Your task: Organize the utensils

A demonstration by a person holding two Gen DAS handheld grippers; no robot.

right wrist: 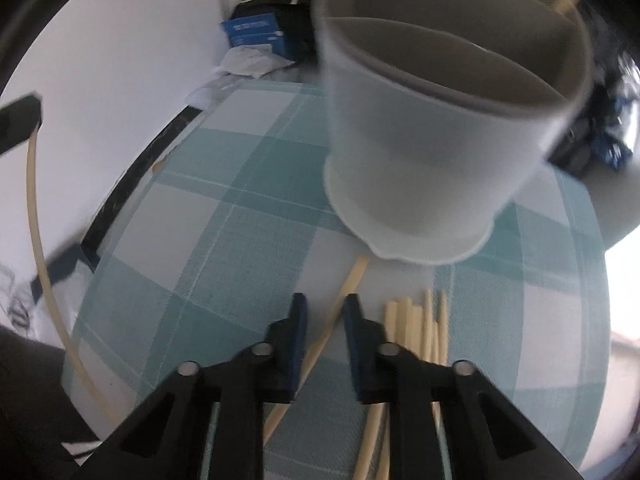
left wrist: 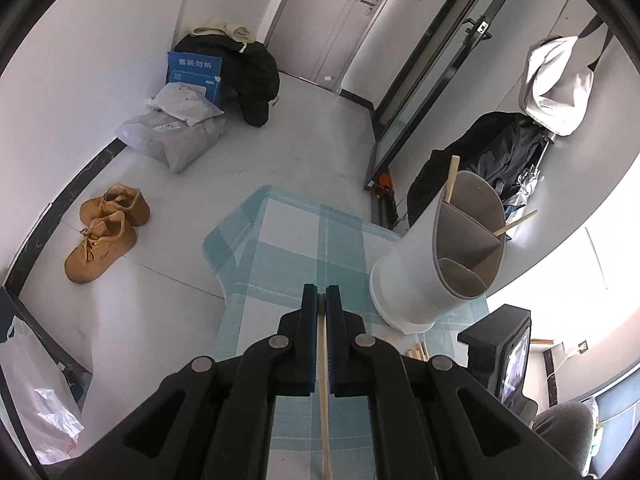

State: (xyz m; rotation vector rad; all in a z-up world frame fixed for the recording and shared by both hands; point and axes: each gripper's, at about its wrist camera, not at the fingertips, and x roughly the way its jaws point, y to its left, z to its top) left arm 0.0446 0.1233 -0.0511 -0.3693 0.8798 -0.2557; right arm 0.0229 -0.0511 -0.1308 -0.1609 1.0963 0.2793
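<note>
My left gripper (left wrist: 321,292) is shut on a pale wooden chopstick (left wrist: 324,400) that runs back between its jaws. It hovers over the teal checked tablecloth (left wrist: 288,240), left of the white divided utensil holder (left wrist: 416,280). Two chopsticks (left wrist: 452,178) stand in the holder. My right gripper (right wrist: 325,304) points down at the cloth (right wrist: 224,220) just in front of the holder (right wrist: 420,152). Its jaws stand narrowly apart, closed on a single chopstick (right wrist: 348,284) that crosses slantwise between them. A bundle of loose chopsticks (right wrist: 416,328) lies to its right. The left gripper's chopstick (right wrist: 34,220) shows at the far left.
The table's far-left corner (left wrist: 264,192) drops to the floor. A pair of tan shoes (left wrist: 104,232), grey parcels (left wrist: 176,136) and a blue box (left wrist: 196,74) sit along the wall. Dark clothing (left wrist: 480,148) hangs behind the holder. A black device (left wrist: 496,336) stands at the table's right.
</note>
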